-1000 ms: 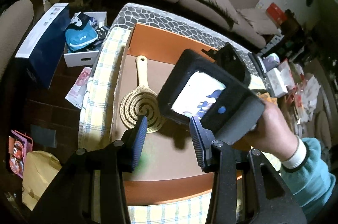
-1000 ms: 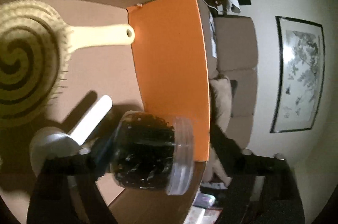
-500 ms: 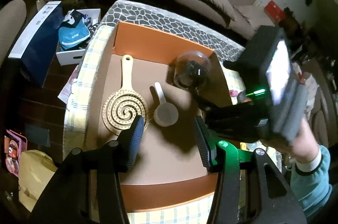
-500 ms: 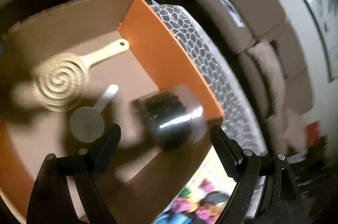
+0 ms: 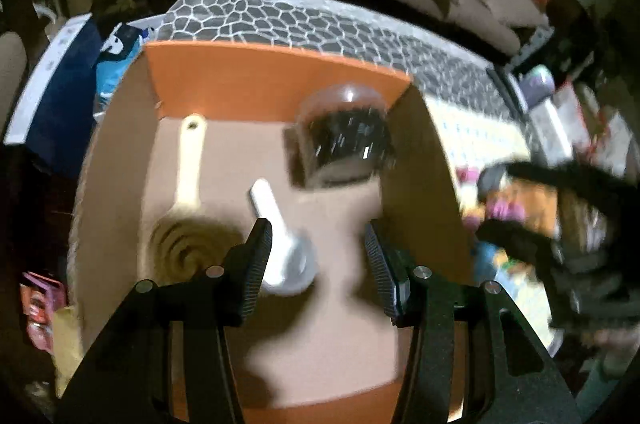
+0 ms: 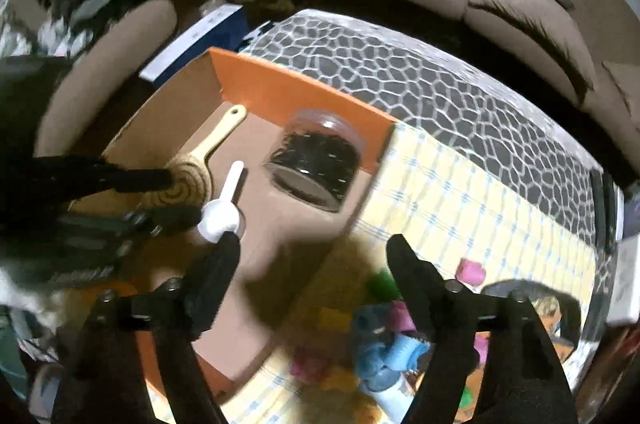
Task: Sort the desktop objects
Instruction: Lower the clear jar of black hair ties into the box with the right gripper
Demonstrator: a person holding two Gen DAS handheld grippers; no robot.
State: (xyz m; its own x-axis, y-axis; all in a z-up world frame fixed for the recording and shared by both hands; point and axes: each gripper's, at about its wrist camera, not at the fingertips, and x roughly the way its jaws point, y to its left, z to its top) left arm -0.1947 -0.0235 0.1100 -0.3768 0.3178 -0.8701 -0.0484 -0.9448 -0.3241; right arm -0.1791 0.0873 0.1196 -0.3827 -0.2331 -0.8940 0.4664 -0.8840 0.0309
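Note:
A cardboard box with orange flaps (image 5: 256,79) sits on the table. Inside lie a cream spiral brush (image 5: 188,248), a white scoop (image 5: 292,264) and, on its side in the far right corner, a clear jar of dark bits (image 5: 344,139). My left gripper (image 5: 320,264) hovers open over the box floor beside the scoop, gripping nothing. The right gripper (image 6: 316,256) hangs above the box's right wall; its jaws are closing with nothing between them. The jar (image 6: 316,163) lies free ahead of it.
Right of the box, a yellow checked cloth (image 6: 460,207) carries several small pink, green and blue toys (image 6: 400,316). A grey honeycomb mat (image 6: 400,71) lies behind the box, then a brown sofa (image 6: 520,3). A navy carton (image 5: 56,91) stands to the left.
The right gripper let go of the jar, which now lies in the box's far right corner, then rose and drew back to the right. The left gripper moved in over the box.

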